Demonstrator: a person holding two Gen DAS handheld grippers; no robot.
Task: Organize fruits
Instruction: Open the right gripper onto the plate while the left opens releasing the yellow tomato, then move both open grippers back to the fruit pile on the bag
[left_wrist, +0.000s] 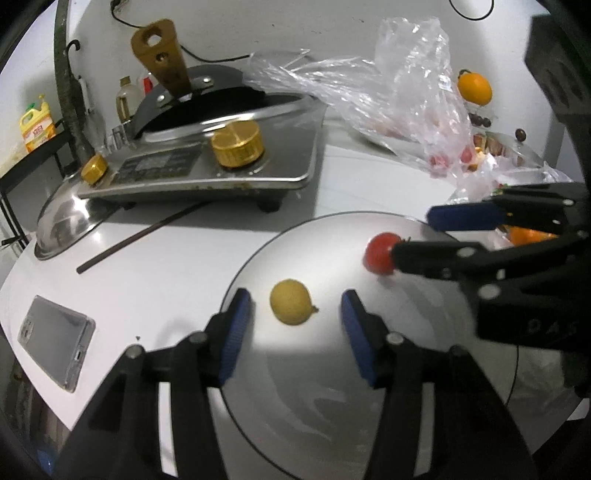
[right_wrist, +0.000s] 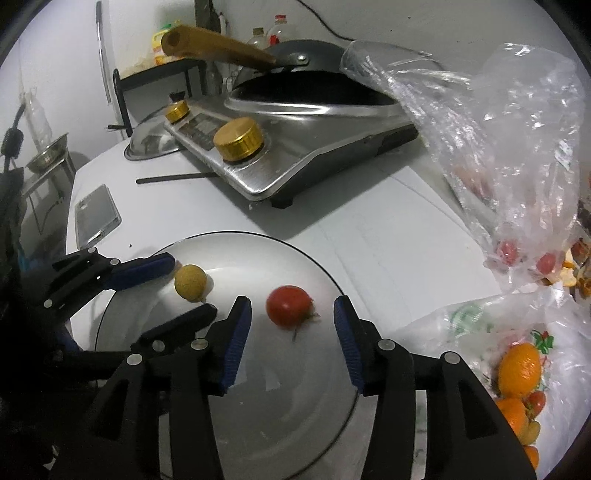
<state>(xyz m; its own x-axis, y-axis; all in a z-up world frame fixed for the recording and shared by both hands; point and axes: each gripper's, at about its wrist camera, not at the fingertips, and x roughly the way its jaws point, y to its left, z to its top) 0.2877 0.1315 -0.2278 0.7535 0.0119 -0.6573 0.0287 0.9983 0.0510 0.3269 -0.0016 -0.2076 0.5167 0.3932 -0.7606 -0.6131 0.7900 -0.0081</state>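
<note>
Steel plate (left_wrist: 424, 369) holds a yellow fruit (left_wrist: 290, 302) loose between the parted left gripper (left_wrist: 295, 314); a tomato (right_wrist: 289, 306) sits loose between the parted right gripper (right_wrist: 291, 317), bare plate around both.

Home kitchen: induction cooker (left_wrist: 207, 162), wok (right_wrist: 314, 74).

Both wrist views close, downward, sharing plate (left_wrist: 369, 387).

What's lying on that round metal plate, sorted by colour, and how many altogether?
Red: 1, the tomato
Yellowish: 1, the small round fruit
Total: 2, both lying loose on the plate.
</note>
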